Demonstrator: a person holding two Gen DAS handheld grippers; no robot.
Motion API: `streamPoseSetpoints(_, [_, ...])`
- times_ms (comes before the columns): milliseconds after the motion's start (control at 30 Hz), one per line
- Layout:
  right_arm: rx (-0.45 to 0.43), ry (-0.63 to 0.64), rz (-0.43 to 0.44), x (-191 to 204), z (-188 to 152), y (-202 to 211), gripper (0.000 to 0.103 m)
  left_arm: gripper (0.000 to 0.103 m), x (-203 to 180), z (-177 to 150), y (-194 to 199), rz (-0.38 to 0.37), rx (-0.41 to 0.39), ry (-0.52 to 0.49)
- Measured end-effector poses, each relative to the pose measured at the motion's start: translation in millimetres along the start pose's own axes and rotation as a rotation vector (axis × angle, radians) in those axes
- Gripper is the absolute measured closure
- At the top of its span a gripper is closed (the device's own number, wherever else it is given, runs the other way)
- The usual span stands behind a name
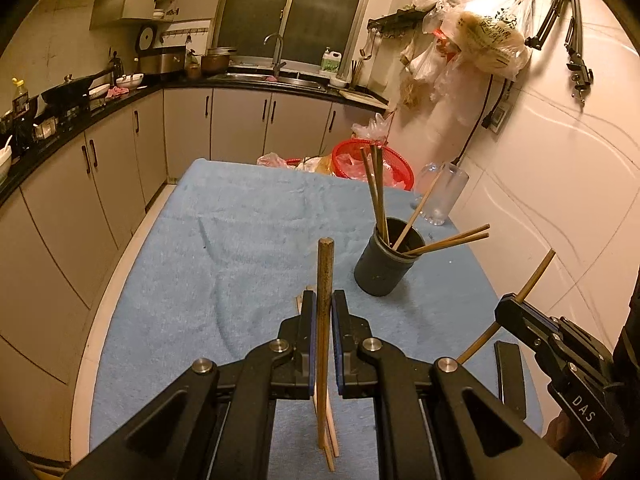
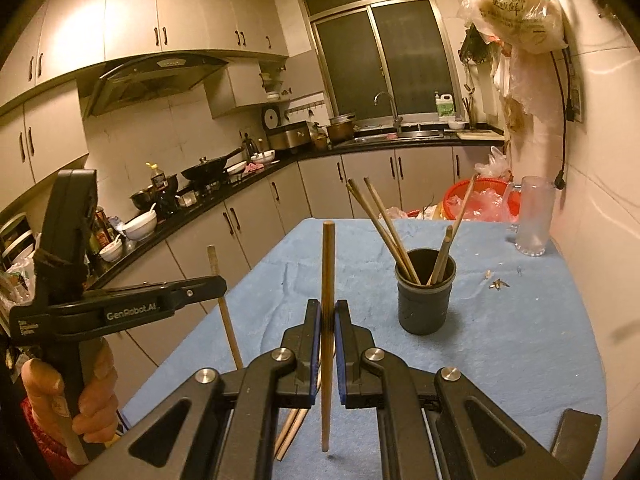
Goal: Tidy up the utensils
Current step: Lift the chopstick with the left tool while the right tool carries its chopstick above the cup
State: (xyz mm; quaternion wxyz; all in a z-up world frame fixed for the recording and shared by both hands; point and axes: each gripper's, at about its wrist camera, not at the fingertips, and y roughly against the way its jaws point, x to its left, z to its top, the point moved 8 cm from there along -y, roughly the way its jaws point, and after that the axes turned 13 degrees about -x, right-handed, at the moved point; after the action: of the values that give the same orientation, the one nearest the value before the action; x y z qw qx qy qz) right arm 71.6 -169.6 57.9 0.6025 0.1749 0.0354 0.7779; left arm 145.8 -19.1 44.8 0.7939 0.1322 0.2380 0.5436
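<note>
A dark cylindrical holder (image 1: 383, 264) (image 2: 425, 292) stands on the blue towel (image 1: 240, 240) (image 2: 520, 340) with several wooden chopsticks (image 1: 376, 192) (image 2: 380, 224) in it. My left gripper (image 1: 324, 300) (image 2: 216, 280) is shut on one chopstick (image 1: 325, 320) (image 2: 224, 304) and holds it upright above the towel. My right gripper (image 2: 328, 308) (image 1: 506, 302) is shut on another chopstick (image 2: 328, 320) (image 1: 536, 276), also upright, to the near left of the holder. More chopsticks (image 1: 330, 436) (image 2: 292, 428) lie on the towel under the grippers.
A clear glass mug (image 1: 444, 196) (image 2: 534, 216) stands at the far right of the towel. A red basket (image 1: 372, 164) (image 2: 480, 200) with plastic bags sits behind the table. The wall runs along the right. Kitchen counters and cabinets run left and behind.
</note>
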Motion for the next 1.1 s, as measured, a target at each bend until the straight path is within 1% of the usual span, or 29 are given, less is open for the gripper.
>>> streamPoseSetpoints(533, [-0.02,-0.01,-0.014,-7.9,8.6,3.3,0.096,0.096,-5.8,7.5,3.7,-0.011,-0.006,-0.017])
streamPoseSetpoints(767, [-0.043,-0.014,-0.025,-15.3,19.4,10.8,0.096,0.096,-7.6,9.6,5.5,-0.015,-0.013,-0.027])
streamPoseSetpoints(1100, [-0.088,-0.021,-0.024,-22.3,42.4,26.1,0.096,0.096,-22.1,19.6,7.4,-0.039,-0.019,-0.059])
